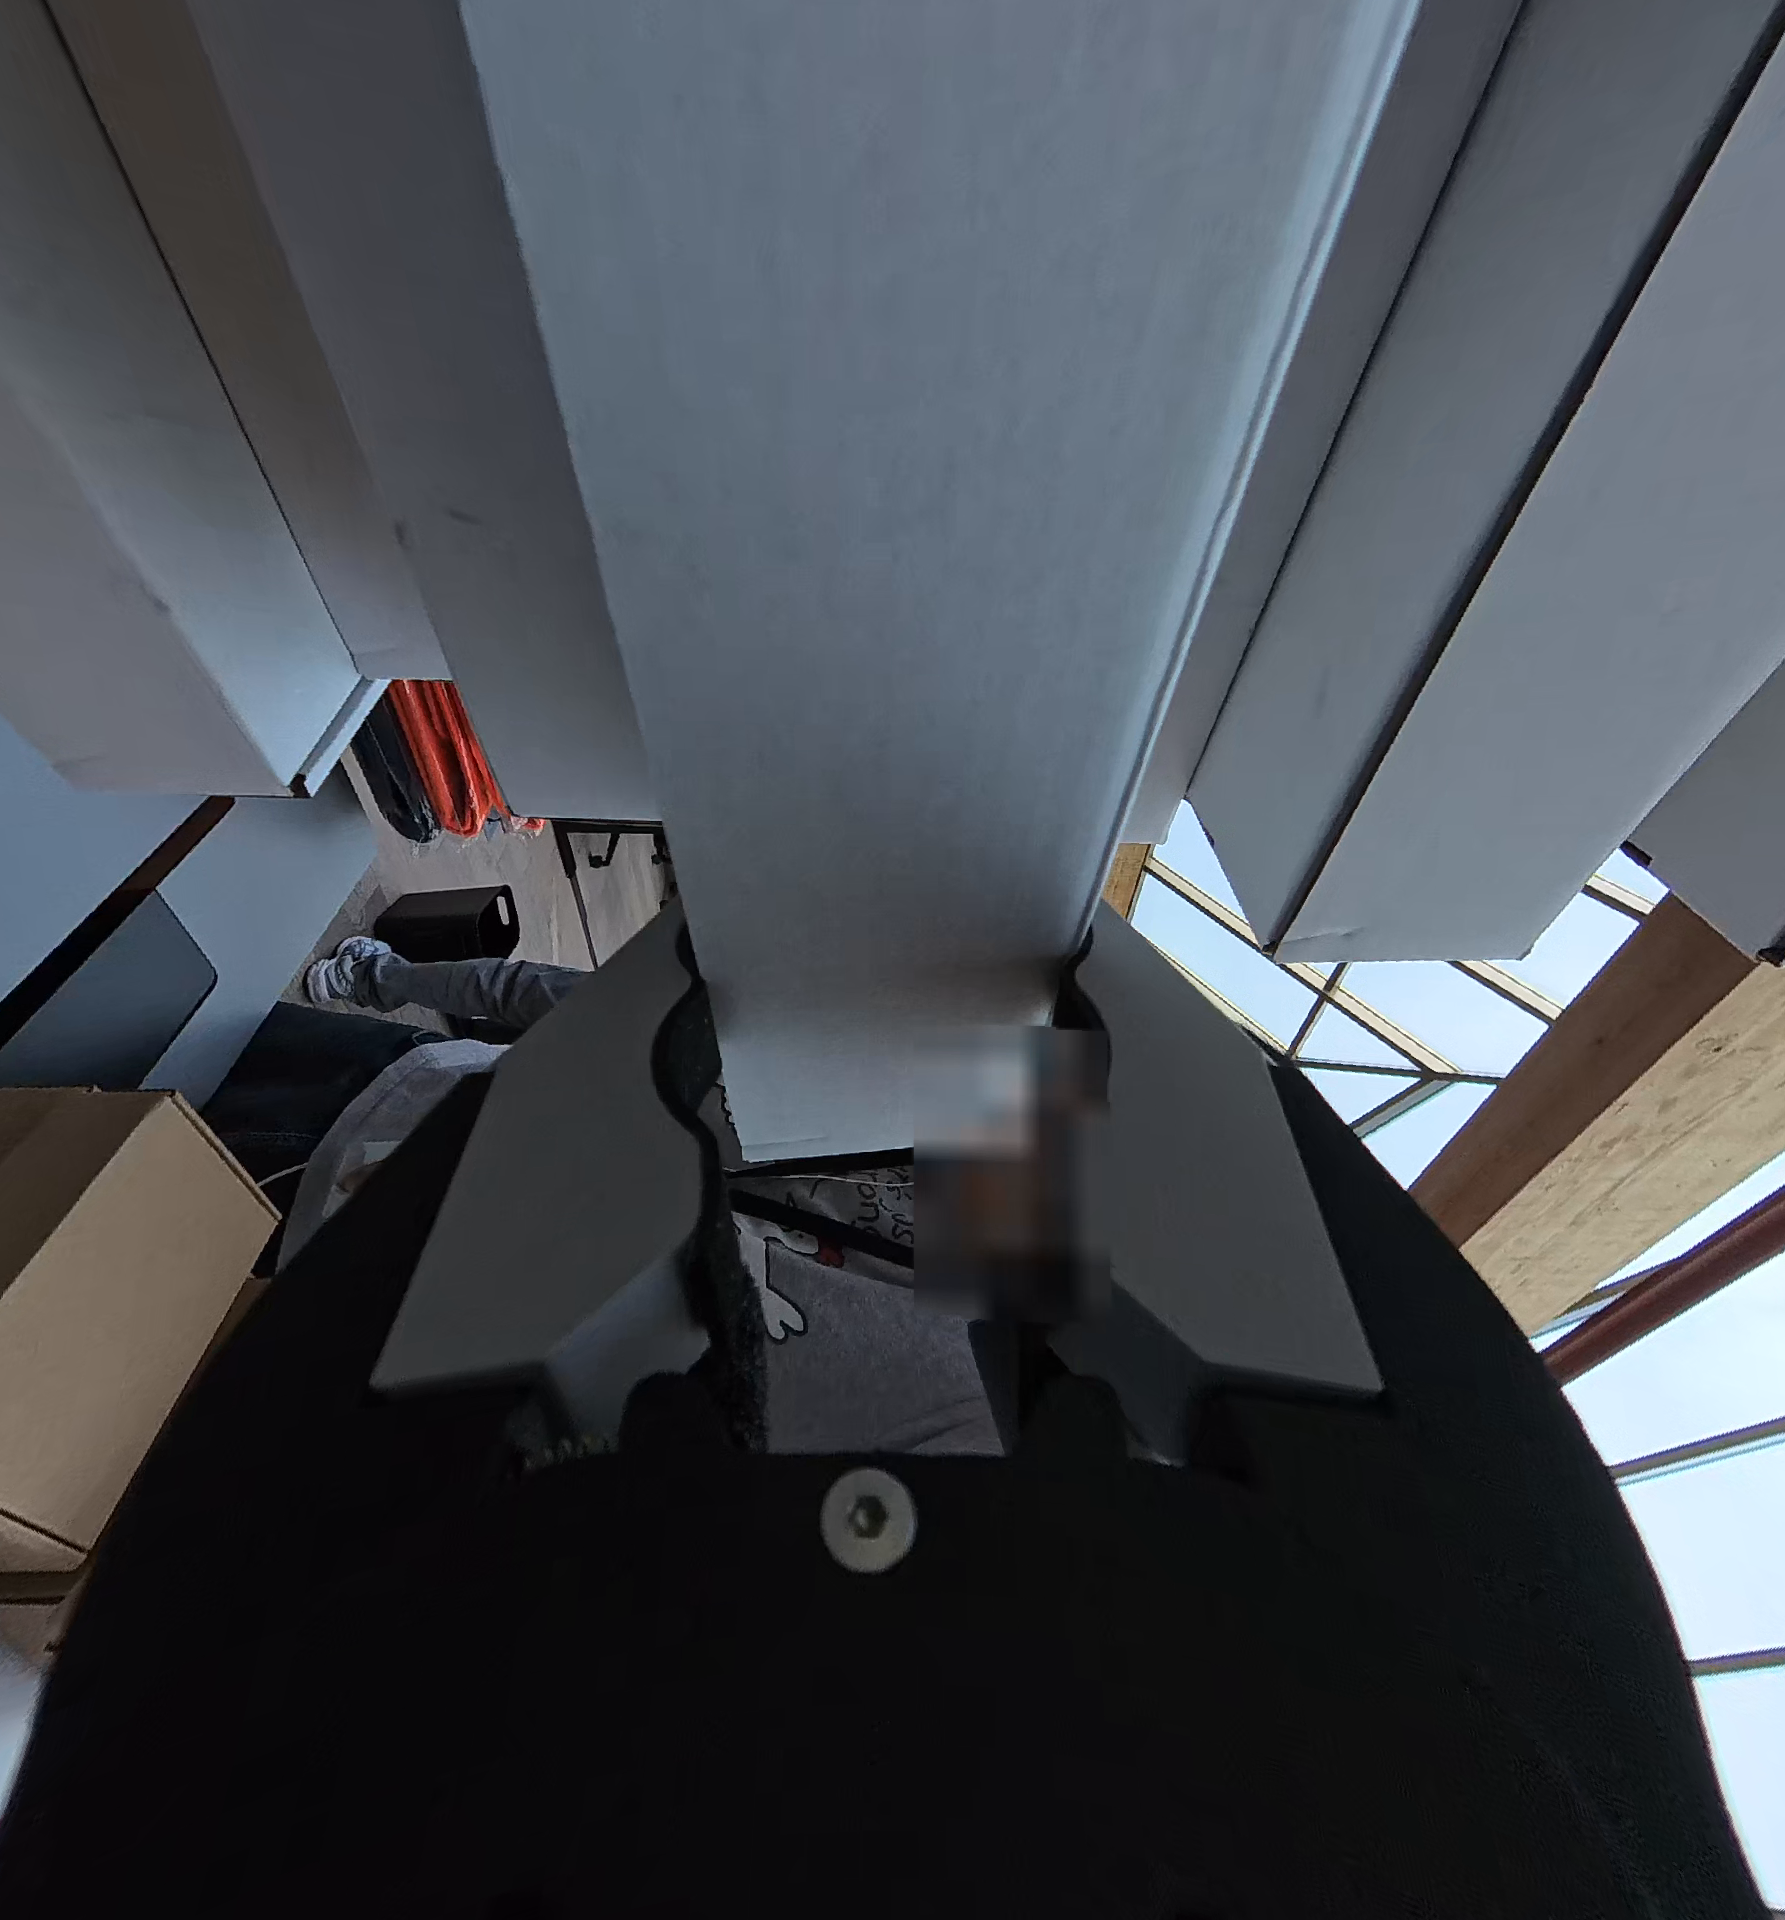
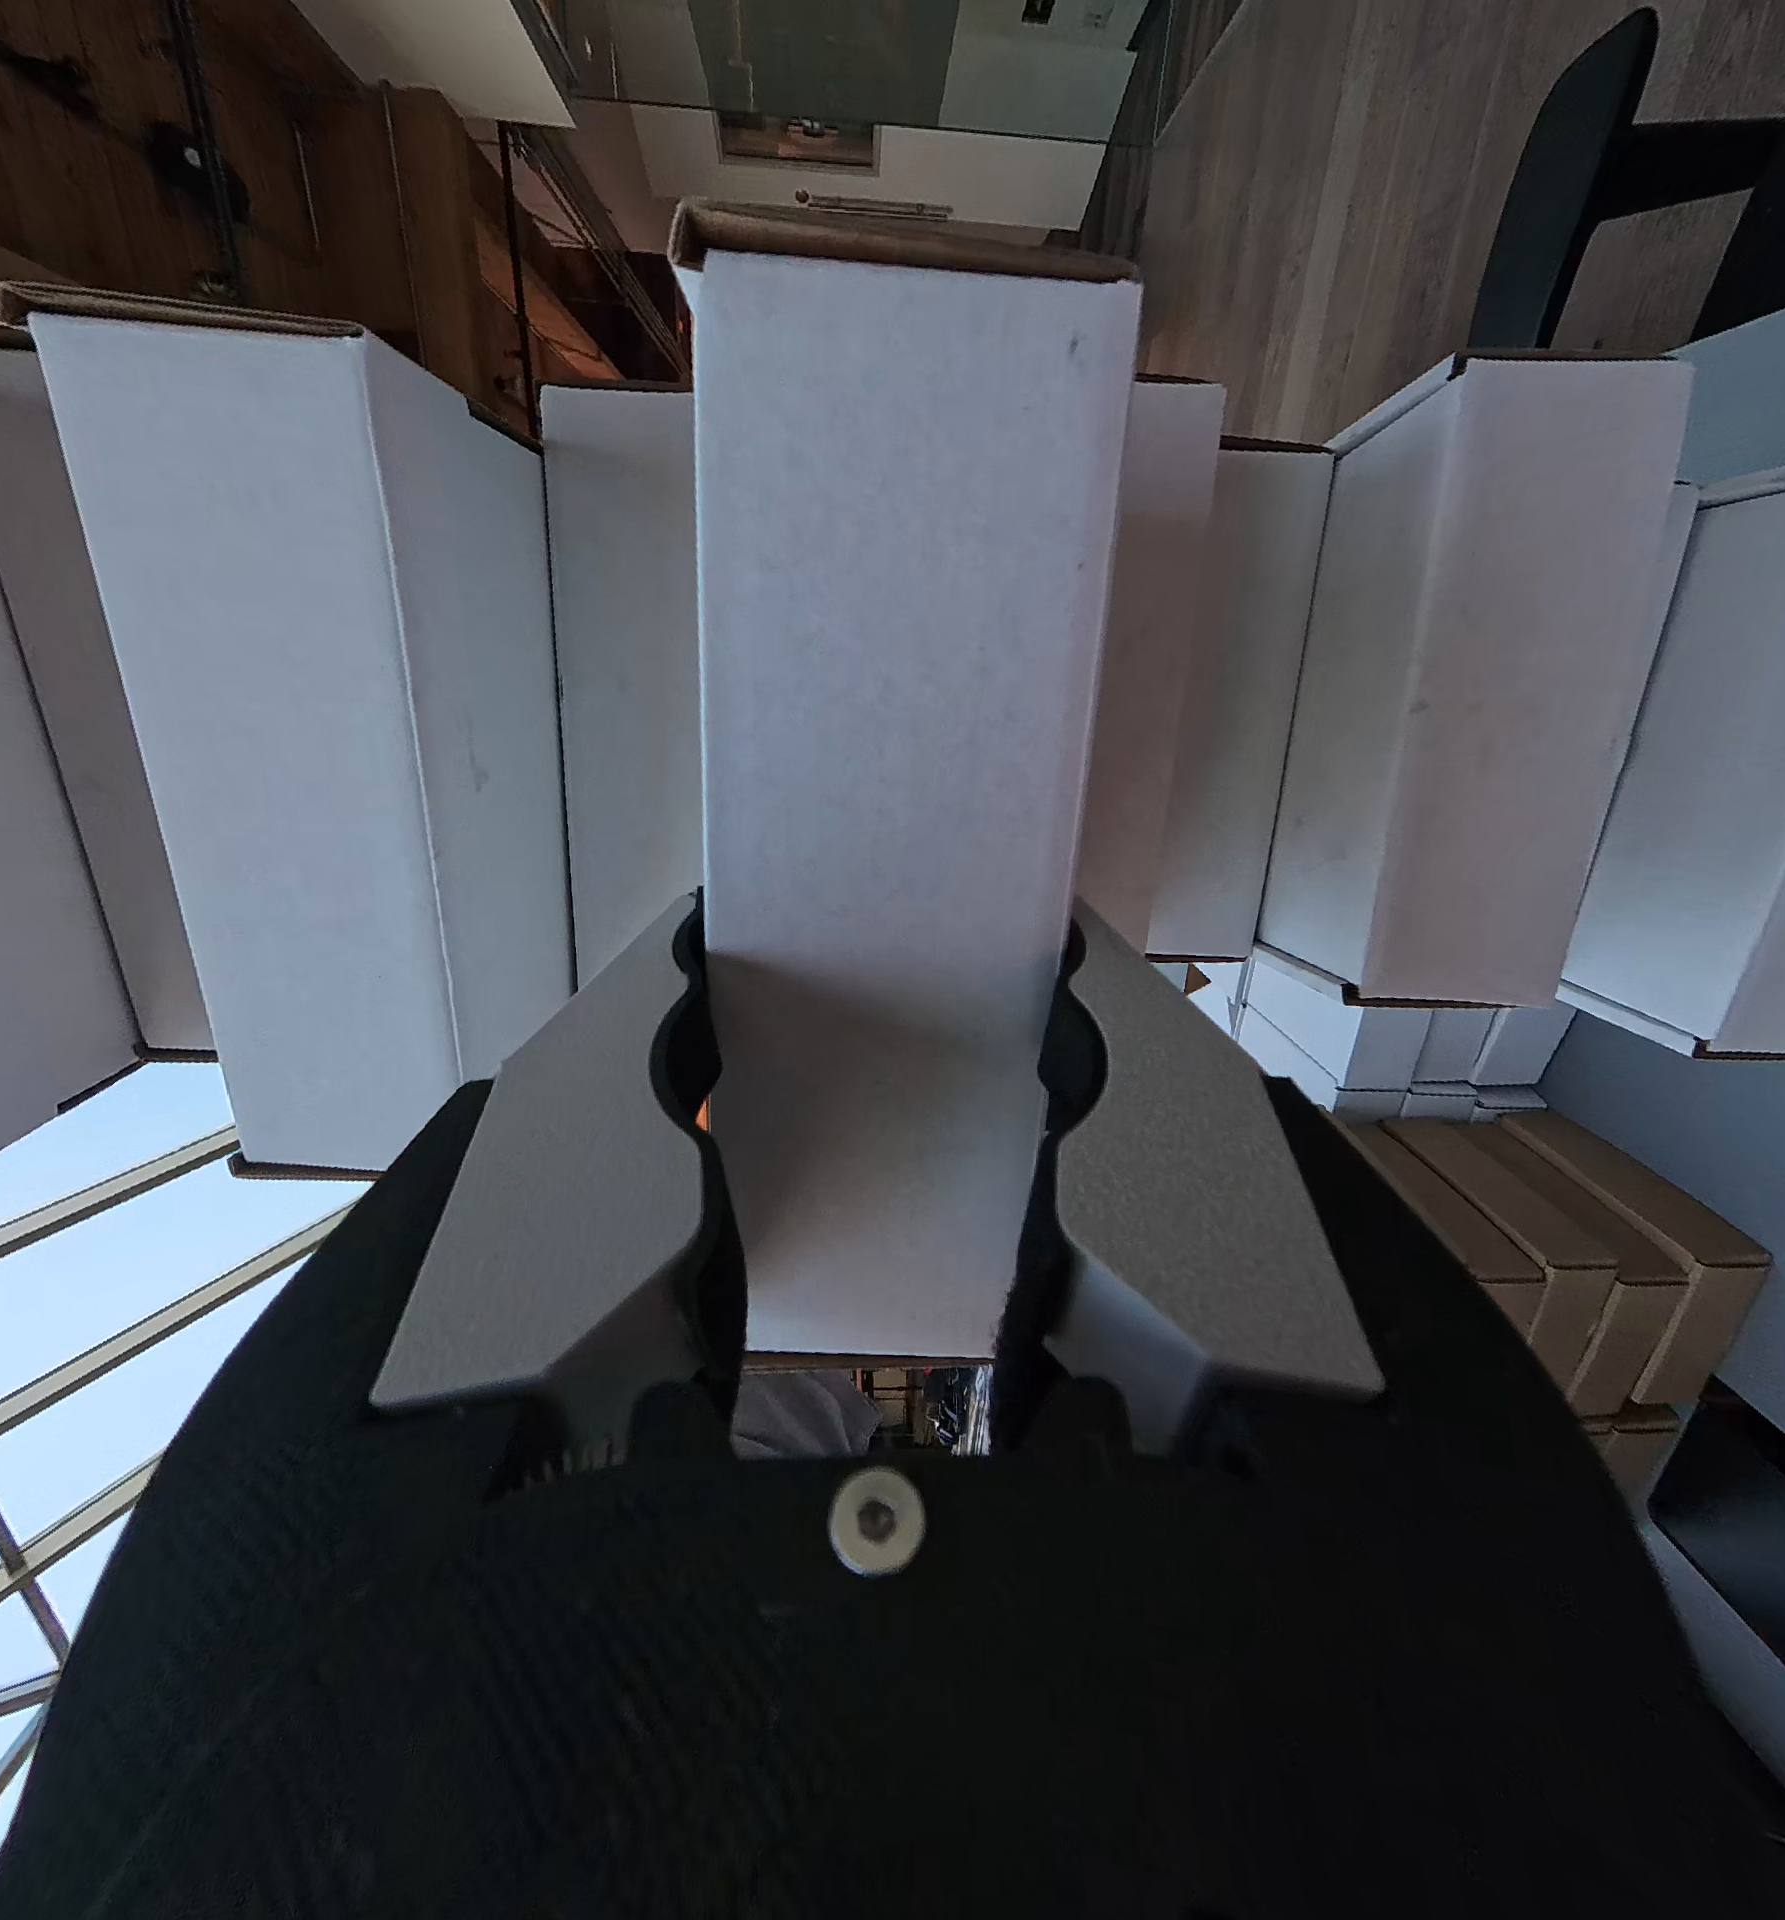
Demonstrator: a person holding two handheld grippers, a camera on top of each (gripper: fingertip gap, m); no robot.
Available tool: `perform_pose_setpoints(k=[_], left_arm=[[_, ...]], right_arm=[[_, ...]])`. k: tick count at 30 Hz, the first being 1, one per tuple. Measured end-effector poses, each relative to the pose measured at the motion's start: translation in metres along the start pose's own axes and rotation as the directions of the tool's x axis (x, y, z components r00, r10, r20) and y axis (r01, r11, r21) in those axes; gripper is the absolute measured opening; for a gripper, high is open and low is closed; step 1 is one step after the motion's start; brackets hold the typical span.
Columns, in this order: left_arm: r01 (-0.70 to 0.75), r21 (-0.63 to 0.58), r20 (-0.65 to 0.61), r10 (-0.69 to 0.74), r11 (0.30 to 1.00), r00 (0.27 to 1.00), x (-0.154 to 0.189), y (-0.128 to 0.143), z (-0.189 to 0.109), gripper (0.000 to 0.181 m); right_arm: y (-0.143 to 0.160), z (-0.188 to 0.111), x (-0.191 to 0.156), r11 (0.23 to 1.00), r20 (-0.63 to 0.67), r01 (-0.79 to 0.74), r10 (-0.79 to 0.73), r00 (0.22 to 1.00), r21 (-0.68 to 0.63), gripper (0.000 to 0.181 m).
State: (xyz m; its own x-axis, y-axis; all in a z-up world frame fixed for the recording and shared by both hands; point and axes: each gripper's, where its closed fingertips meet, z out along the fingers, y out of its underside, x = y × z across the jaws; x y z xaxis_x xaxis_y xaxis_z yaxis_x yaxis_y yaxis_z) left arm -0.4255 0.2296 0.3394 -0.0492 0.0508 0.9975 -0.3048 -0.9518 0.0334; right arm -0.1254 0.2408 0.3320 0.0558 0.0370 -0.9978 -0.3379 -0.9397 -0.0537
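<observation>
**Both grippers clamped on long white boxes, lengthwise ahead**

Here's the left gripper [image 1: 883, 997], and its jaws are closed tight on the near end of a long white carton [image 1: 867, 468]. The carton runs straight away from the camera, its long axis in line with the fingers, the grey pads pressing its two narrow sides. The end of it sits just inside the jaws, not deep toward the palm. More white boxes [image 1: 1490, 540] fan out on either side of it, close by, some edges nearly touching it. Whether they share a worktop or a shelf, I cannot tell from this angle. Off to the left there's a brown cardboard box [image 1: 67, 1278], and beyond the jaws a person's leg and shoe [image 1: 420, 977]. Window panes [image 1: 1740, 1538] fill the right.

Over to the right gripper [image 2: 883, 997]: same story. Its jaws are clenched on a white box [image 2: 909, 623], and this one sits deeper, its near end reaching almost back to the gripper body. Long axis again straight ahead along the fingers, far end showing brown raw card at the flap. Neighbouring white boxes [image 2: 316, 675] stand on both sides, just beside it, and a row of brown flat boxes [image 2: 1553, 1268] lies low on the right. Windows [image 2: 88, 1226] at lower left.

Each gripper has its own box; whether the two views show the same stack, I can't say.
</observation>
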Motion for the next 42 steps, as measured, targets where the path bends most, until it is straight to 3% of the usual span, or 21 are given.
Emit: perform_pose_setpoints(k=[16,42], left_arm=[[-0.011,-0.050,0.009,0.012,0.999,1.000,0.000,-0.001,0.020,0.062],[-0.013,-0.055,-0.014,0.012,0.998,1.000,-0.001,-0.005,0.025,0.062]], right_arm=[[0.002,0.001,0.000,1.000,0.014,0.003,-0.003,1.000,-0.011,0.061],[-0.001,-0.002,-0.001,1.000,-0.022,0.001,-0.001,1.000,-0.006,0.061]])
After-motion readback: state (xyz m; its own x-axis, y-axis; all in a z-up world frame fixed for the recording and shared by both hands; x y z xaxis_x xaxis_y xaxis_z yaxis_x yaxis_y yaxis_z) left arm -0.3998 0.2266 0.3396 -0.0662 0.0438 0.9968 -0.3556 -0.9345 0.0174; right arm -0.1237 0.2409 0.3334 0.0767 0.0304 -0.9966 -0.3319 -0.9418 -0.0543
